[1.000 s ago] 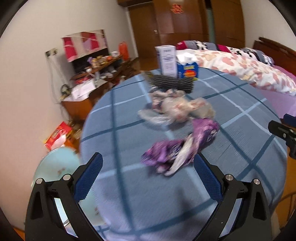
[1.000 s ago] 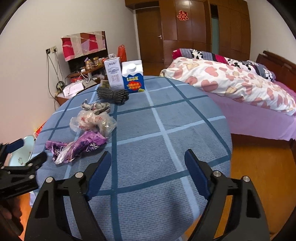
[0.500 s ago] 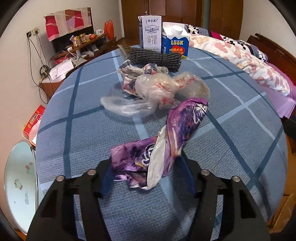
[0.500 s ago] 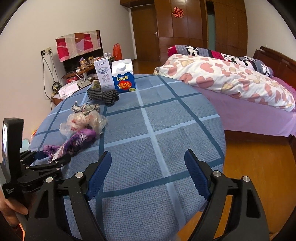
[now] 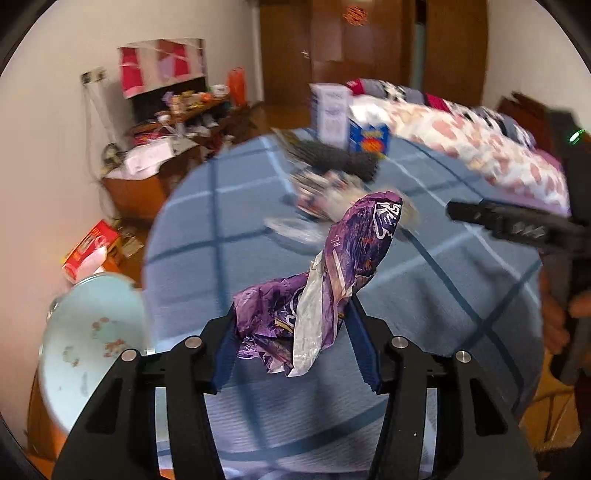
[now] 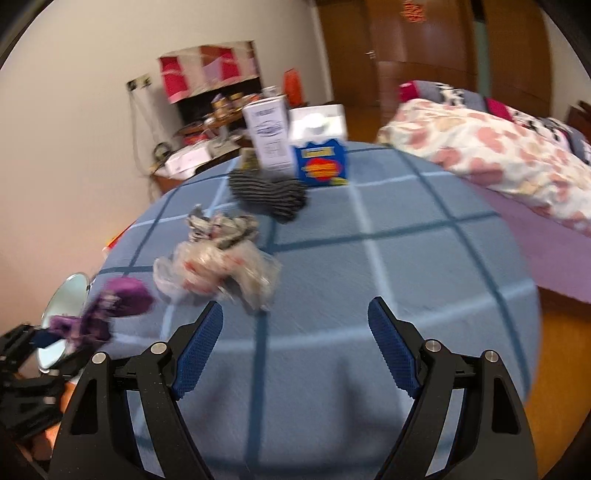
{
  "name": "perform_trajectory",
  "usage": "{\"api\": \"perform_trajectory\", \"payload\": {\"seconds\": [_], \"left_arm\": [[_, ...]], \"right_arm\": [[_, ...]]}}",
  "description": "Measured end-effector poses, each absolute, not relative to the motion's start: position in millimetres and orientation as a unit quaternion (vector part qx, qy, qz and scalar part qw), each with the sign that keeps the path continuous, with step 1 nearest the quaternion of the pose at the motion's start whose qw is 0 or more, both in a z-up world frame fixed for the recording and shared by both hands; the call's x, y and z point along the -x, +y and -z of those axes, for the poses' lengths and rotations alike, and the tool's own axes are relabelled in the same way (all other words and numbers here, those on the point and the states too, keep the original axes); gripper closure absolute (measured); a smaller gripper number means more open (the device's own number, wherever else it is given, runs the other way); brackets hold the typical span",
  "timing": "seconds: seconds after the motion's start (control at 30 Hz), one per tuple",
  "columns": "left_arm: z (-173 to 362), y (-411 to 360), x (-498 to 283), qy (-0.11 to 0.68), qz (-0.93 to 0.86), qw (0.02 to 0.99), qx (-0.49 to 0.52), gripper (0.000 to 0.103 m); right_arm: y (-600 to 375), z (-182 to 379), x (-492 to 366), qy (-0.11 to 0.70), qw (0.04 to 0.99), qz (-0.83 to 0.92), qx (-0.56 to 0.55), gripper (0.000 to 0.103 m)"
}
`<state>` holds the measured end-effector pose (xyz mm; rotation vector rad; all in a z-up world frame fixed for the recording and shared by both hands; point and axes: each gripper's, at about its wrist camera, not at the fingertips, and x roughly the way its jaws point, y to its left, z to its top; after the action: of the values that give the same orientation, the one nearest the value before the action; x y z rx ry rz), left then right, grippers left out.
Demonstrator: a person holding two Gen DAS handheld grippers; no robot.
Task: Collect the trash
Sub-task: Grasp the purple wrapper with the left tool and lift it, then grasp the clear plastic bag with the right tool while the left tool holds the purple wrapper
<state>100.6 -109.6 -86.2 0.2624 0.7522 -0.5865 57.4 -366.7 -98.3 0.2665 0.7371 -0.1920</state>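
Above the blue checked tablecloth (image 5: pixel 424 295), the left gripper (image 5: pixel 295 343) clamps the purple wrapper (image 5: pixel 332 280), lifted clear; carry it steadily toward the pale basin (image 5: pixel 92 350) while the right gripper (image 6: pixel 295 350) waits with jaws spread, holding nothing.

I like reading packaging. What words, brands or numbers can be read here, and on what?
None reads clearly.
Purple wrapper: white characters, illegible.
White carton: print blurred.
Blue carton: yellow label blurred.
Red door sign: blurred.
Red box on the floor: unreadable.
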Motion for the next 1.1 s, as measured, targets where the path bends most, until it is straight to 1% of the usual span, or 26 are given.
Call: {"api": "perform_trajectory", "payload": {"seconds": [0.2, 0.27, 0.3, 0.33, 0.37, 0.4, 0.43, 0.53, 0.73, 0.87, 1.1], "left_arm": [[66.9, -82.3, -118.0, 0.357, 0.235, 0.898, -0.102, 0.050], [65.3, -76.7, -122.2, 0.358, 0.223, 0.901, -0.099, 0.050], [65.4, -74.7, -124.2, 0.359, 0.217, 0.902, -0.099, 0.050], [65.3, -73.4, -125.4, 0.360, 0.213, 0.903, -0.100, 0.050], [66.4, -73.0, -126.2, 0.361, 0.210, 0.903, -0.101, 0.050], [68.1, -72.2, -126.1, 0.363, 0.209, 0.902, -0.102, 0.050], [69.0, -71.9, -126.4, 0.365, 0.208, 0.902, -0.102, 0.050], [72.3, -72.3, -124.6, 0.370, 0.203, 0.901, -0.104, 0.050], [74.6, -76.3, -119.8, 0.373, 0.194, 0.901, -0.107, 0.050], [73.9, -82.1, -109.3, 0.360, 0.179, 0.906, -0.131, 0.050], [66.2, -89.6, -88.3, 0.342, 0.179, 0.910, -0.149, 0.049]], "right_arm": [[-358.1, 115.6, -119.1, 0.384, 0.916, 0.032, -0.109, 0.026], [-356.1, 126.8, -134.0, 0.405, 0.908, 0.023, -0.107, 0.034], [-354.3, 132.0, -138.9, 0.416, 0.903, 0.016, -0.107, 0.044], [-352.5, 135.1, -142.0, 0.425, 0.899, 0.008, -0.109, 0.062], [-350.4, 136.0, -141.4, 0.429, 0.897, 0.006, -0.108, 0.072], [-349.7, 136.2, -140.7, 0.431, 0.896, 0.009, -0.106, 0.078], [-348.1, 136.2, -138.4, 0.432, 0.896, 0.014, -0.102, 0.082], [-342.9, 132.7, -124.2, 0.424, 0.900, 0.035, -0.091, 0.089], [-337.5, 116.5, -84.2, 0.396, 0.905, 0.098, -0.120, 0.090], [-337.6, 107.7, -50.0, 0.376, 0.903, 0.161, -0.132, 0.090], [-349.6, 94.0, -4.2, 0.343, 0.900, 0.213, -0.165, 0.090]]}}
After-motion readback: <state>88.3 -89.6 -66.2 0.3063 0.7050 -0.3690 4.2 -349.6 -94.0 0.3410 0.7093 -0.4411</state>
